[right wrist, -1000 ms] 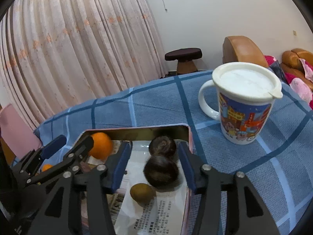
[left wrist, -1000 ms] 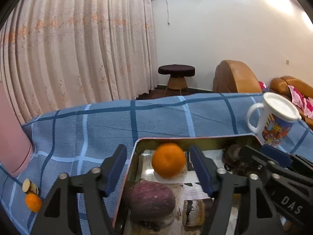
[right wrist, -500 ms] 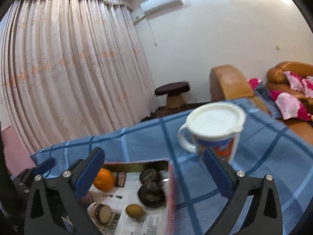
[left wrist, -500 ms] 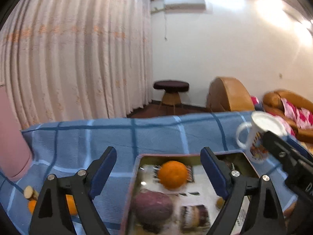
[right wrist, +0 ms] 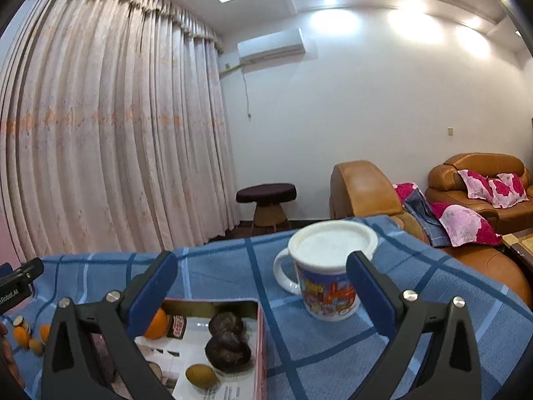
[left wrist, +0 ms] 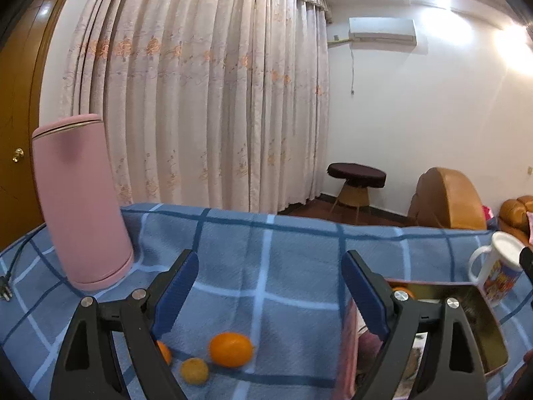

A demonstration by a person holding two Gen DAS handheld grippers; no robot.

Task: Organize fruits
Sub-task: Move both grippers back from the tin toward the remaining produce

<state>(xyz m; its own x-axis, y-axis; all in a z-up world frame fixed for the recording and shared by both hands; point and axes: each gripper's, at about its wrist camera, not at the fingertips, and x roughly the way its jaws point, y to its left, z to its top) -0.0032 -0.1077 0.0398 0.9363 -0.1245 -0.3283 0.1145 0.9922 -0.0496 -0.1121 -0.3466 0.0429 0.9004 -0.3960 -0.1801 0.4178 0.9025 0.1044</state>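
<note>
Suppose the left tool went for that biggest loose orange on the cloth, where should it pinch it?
Across its widest middle, coming down from above. The orange is round and lies free on the blue cloth, already roughly between the open left tool fingers; a smaller fruit crowds its near-left side, so keep the fingers clear of it.

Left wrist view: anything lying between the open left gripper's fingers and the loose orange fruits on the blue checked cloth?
No. In the left wrist view only bare blue checked cloth lies between the open left gripper and the small orange fruits.
</note>
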